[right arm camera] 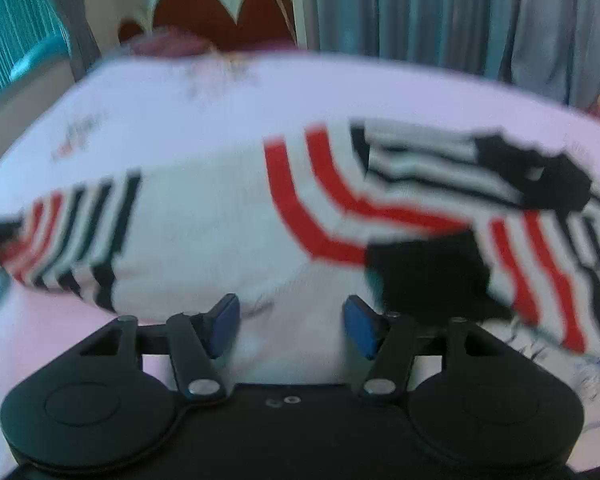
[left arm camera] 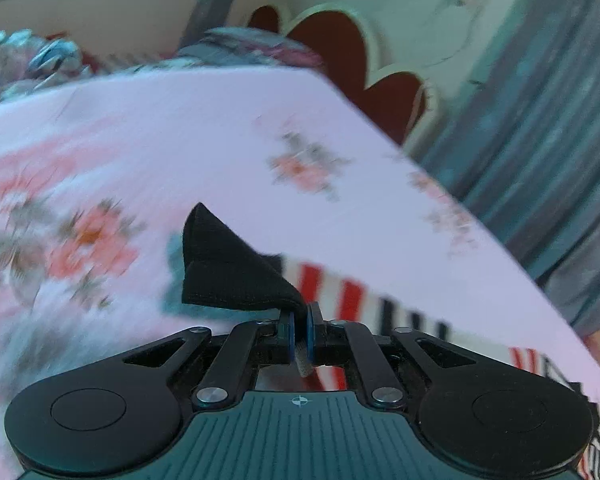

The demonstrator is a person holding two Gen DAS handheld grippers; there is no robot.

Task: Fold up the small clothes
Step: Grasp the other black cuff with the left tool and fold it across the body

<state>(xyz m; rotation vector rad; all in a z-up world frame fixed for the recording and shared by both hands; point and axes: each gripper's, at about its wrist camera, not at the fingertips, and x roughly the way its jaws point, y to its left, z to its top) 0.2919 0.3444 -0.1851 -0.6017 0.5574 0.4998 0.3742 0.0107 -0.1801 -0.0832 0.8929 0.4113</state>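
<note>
Left gripper (left arm camera: 299, 322) pinching striped garment's (right arm camera: 204, 232) black cuff (left arm camera: 228, 268), right gripper (right arm camera: 290, 326) half-open above garment

Both views are blurred. The striped garment (right arm camera: 228, 216) is cut off at the right edge of the right wrist view. In the left wrist view most of it is hidden behind the left gripper (left arm camera: 299, 320). The flowers on the bed sheet (left arm camera: 180, 128) are smeared.

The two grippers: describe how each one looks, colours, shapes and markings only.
The left gripper has a dark teal ribbed body with a small white crosshair mark, black linkage arms on silver rivets, two round black discs at the sides, and blue-edged pads. The right gripper has a plain black body with the same round discs, black linkages, silver rivets and blue pads. No cables, sleeves or hands show.
</note>
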